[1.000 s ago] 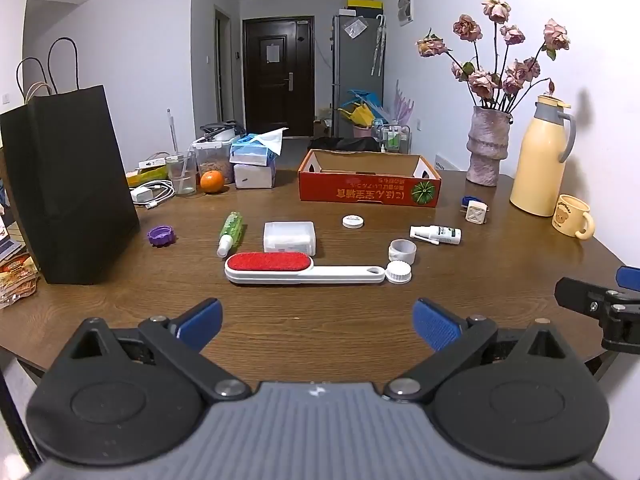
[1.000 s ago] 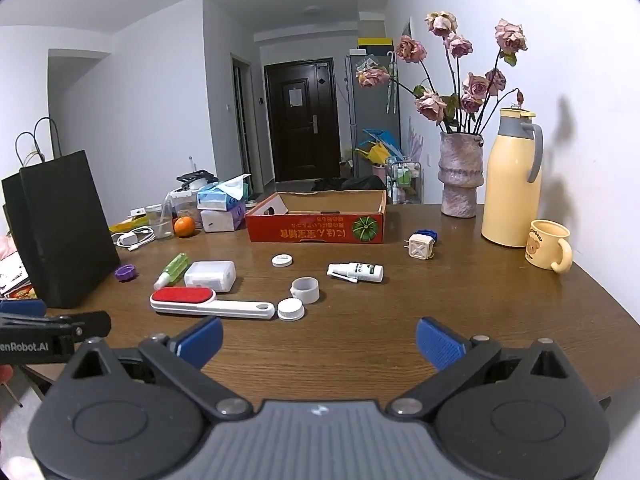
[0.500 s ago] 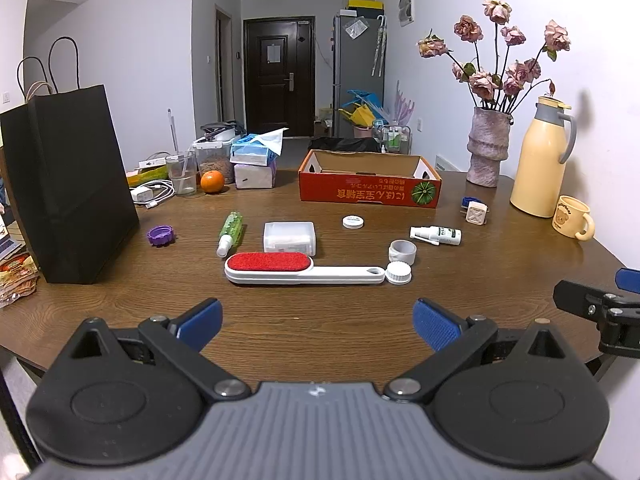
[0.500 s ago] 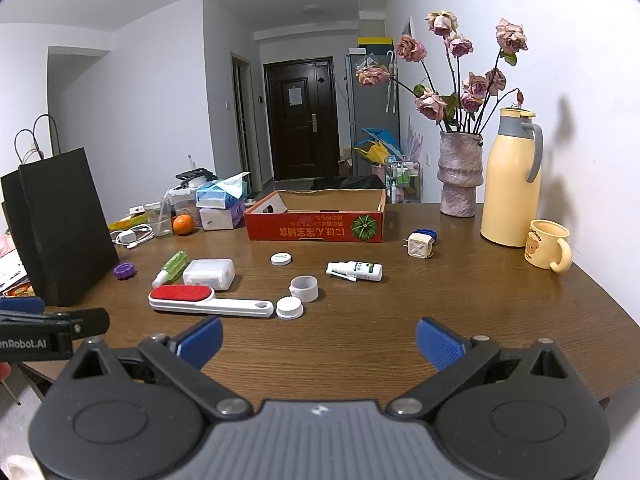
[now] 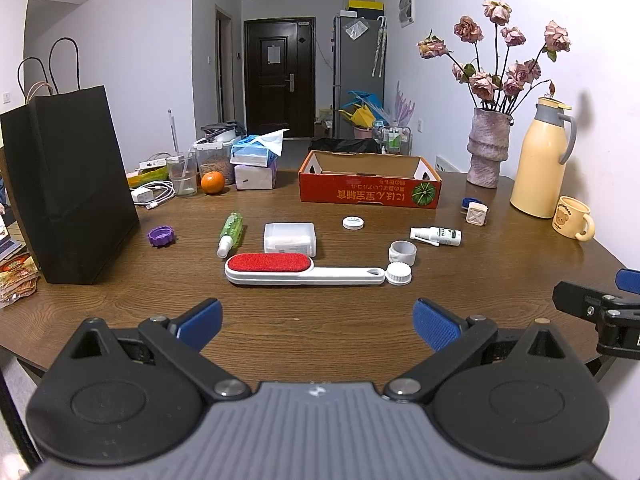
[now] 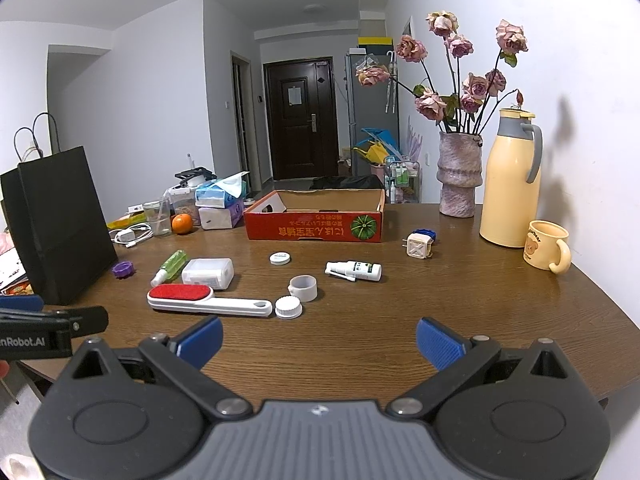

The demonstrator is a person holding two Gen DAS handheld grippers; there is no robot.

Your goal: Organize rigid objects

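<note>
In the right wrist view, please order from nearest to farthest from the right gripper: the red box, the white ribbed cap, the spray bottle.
1. white ribbed cap, nearest, slightly left.
2. spray bottle, mid-table, centre.
3. red box, farthest, at the back.

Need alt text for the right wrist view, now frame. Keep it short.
The open right gripper with blue pads hovers empty above the near edge of a brown wooden table. Ahead lie a white lint brush with a red pad, white round caps and a white spray bottle, before an open red cardboard box.
</note>
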